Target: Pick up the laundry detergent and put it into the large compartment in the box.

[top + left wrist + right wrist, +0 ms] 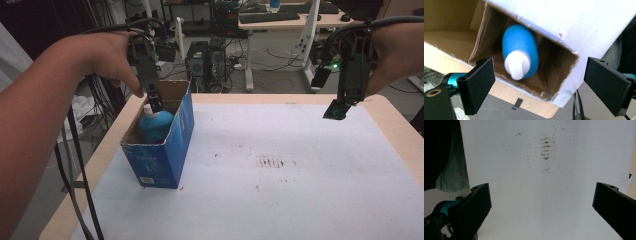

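A blue bottle (156, 124) with a white cap (517, 65) stands inside an open blue cardboard box (172, 150) at the table's left. My left gripper (154, 100) hangs just above the cap, pointing down. In the left gripper view its jaws (539, 87) stand wide apart, clear of the bottle (520, 47) below, with nothing between them. My right gripper (336, 111) is held in the air over the table's far right, open and empty. Under its spread jaws (541, 207) lies only the white mat.
A white mat (280, 165) with faint brown smudges (546, 147) covers the wooden table (395, 117). The box's brown inner walls (454, 27) rise around the bottle. Desks, computer towers and cables stand beyond the far edge.
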Action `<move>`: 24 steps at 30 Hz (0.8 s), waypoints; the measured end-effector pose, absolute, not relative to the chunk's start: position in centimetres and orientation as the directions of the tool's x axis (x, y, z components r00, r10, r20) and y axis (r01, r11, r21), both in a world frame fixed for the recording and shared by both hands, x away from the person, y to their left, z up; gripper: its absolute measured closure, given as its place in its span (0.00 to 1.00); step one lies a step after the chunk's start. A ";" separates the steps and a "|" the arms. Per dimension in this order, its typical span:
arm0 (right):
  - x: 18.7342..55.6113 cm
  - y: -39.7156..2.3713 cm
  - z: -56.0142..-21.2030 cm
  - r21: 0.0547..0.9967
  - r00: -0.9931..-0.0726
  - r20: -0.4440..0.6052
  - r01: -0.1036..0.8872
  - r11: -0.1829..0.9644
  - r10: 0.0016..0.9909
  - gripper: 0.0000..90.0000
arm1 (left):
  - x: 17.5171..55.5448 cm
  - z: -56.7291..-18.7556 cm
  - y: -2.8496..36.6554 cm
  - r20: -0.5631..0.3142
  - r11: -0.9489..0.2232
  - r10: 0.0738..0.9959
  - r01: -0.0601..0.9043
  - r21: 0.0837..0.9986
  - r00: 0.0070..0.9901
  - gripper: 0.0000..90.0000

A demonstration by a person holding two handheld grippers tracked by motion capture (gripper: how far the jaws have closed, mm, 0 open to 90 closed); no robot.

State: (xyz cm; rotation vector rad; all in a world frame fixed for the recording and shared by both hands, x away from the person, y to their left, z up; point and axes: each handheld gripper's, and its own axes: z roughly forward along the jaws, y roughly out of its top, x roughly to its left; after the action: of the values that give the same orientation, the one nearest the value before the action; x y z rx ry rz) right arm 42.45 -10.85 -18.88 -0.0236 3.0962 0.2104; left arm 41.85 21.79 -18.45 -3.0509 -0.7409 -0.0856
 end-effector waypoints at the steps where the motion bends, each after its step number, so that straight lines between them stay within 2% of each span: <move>1: 42.4 -10.9 -18.9 0.132 -0.999 -0.039 -0.013 0.991 -0.008 0.01 | 41.7 -18.3 21.4 0.054 -0.895 0.446 0.446 0.011 0.893 0.09; 4: 42.4 -10.9 -18.9 0.135 -0.999 -0.038 -0.019 0.991 -0.014 0.01 | 41.5 -18.0 20.6 0.041 -0.908 0.419 0.419 0.016 0.907 0.08; 14: 42.3 -10.6 -19.1 0.135 -0.999 -0.029 -0.031 0.990 -0.027 0.01 | 39.7 -17.1 15.3 0.051 -0.976 0.217 0.215 0.043 0.975 0.03; 24: 41.8 -11.0 -18.8 0.128 -1.000 -0.029 -0.008 0.992 -0.004 0.01 | 39.3 -18.6 12.5 0.037 -0.994 0.110 0.109 0.019 0.993 0.02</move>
State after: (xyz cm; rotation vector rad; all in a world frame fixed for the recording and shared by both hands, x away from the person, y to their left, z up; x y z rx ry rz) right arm 41.82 -10.96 -18.80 -0.0096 3.1063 0.1994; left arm 39.26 12.53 -18.65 -3.1534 -0.1729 -0.0605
